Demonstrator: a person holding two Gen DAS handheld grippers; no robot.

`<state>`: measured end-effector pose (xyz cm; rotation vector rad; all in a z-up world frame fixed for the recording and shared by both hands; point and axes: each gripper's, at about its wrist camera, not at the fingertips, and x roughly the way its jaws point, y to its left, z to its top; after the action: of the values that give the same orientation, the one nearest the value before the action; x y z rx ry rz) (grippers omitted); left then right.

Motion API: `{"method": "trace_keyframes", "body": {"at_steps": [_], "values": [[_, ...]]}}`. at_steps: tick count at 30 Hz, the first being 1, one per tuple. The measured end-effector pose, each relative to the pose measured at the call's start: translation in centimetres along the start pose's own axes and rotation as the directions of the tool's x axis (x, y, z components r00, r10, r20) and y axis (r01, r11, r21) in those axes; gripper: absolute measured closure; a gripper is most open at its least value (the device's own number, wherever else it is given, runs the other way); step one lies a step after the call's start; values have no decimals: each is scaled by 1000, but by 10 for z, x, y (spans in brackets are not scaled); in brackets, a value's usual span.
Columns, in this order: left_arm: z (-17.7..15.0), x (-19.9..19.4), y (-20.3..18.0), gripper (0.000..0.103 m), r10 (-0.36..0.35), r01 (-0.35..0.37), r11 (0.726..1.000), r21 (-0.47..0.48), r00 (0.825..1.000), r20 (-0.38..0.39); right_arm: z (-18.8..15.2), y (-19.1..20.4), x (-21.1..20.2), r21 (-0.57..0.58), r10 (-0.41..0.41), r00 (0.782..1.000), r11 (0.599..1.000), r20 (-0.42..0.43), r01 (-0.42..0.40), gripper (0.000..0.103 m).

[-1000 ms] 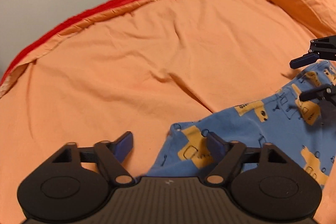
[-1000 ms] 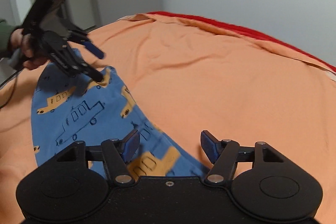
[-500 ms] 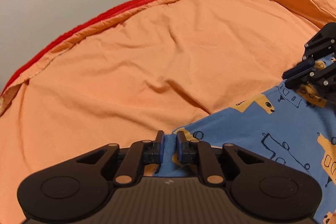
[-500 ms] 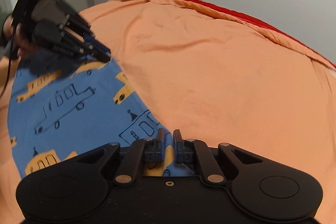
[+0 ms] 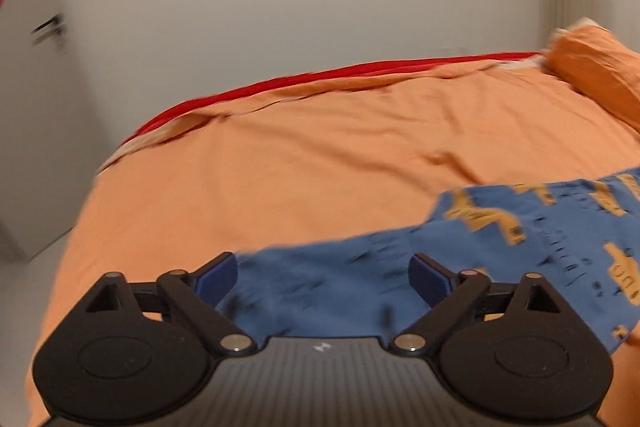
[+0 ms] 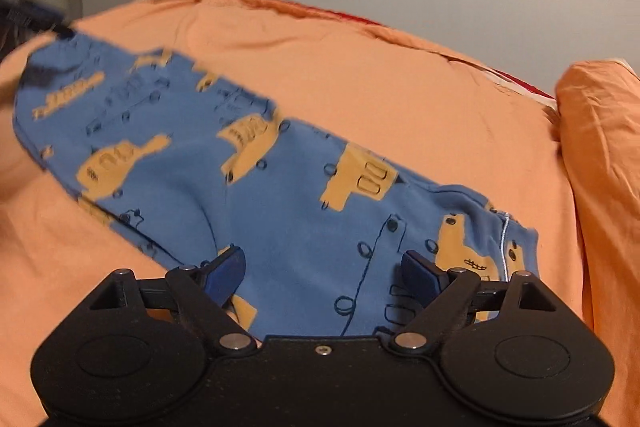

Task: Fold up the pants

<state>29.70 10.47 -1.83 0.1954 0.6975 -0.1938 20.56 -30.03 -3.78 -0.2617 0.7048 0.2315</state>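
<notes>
Blue pants [image 6: 288,195] printed with yellow vehicles lie spread on the orange bed. My right gripper [image 6: 324,273] hovers over their near end; its jaws are opening wide, the cloth lies under and between the fingers, and no pad presses on it. In the left wrist view the pants [image 5: 500,247] run off to the right, blurred. My left gripper [image 5: 324,277] is over their other end, its jaws opening too, with cloth below the gap but not pinched. That left gripper [image 6: 36,15] shows as a dark blur at the far end of the pants in the right wrist view.
An orange sheet [image 5: 320,155] covers the bed, with a red edge [image 5: 320,77] along the far side by the white wall. An orange pillow [image 6: 600,131] lies at the right. A door with a handle [image 5: 48,29] stands at the left.
Half a second ago both grippers were closed on the pants' edge; now both stand wide apart and have let go. Both views have swung sideways, and the pants lie stretched out longer.
</notes>
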Motion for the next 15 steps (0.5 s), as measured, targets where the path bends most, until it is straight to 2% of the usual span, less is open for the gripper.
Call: {"method": "trace_keyframes", "body": {"at_steps": [2,3,5,8,10,12,14,15], "values": [[-10,-4,22,3,41,-42,999,-26,999,-27,14,6,-4,-3,7,996,1000,84,-7,14],[-15,-5,31,3,60,-61,998,-21,998,-37,23,11,0,-20,35,995,999,94,-33,9],[-19,-1,48,3,91,-93,995,-39,994,-54,39,25,14,-56,89,991,995,97,-84,8],[-20,9,79,8,11,-24,981,-195,997,-70,61,53,24,-67,174,975,984,138,-166,8],[-18,18,100,13,-77,48,943,-329,994,-76,74,73,33,-48,233,963,972,136,-228,8],[-17,33,114,21,-174,109,898,-427,978,-116,84,93,38,-47,292,946,957,144,-288,8],[-21,39,120,24,-225,137,866,-482,966,-130,90,115,38,-60,335,929,942,155,-329,8],[-24,38,120,24,-240,146,860,-490,962,-133,92,125,38,-74,353,922,935,156,-346,8]]}}
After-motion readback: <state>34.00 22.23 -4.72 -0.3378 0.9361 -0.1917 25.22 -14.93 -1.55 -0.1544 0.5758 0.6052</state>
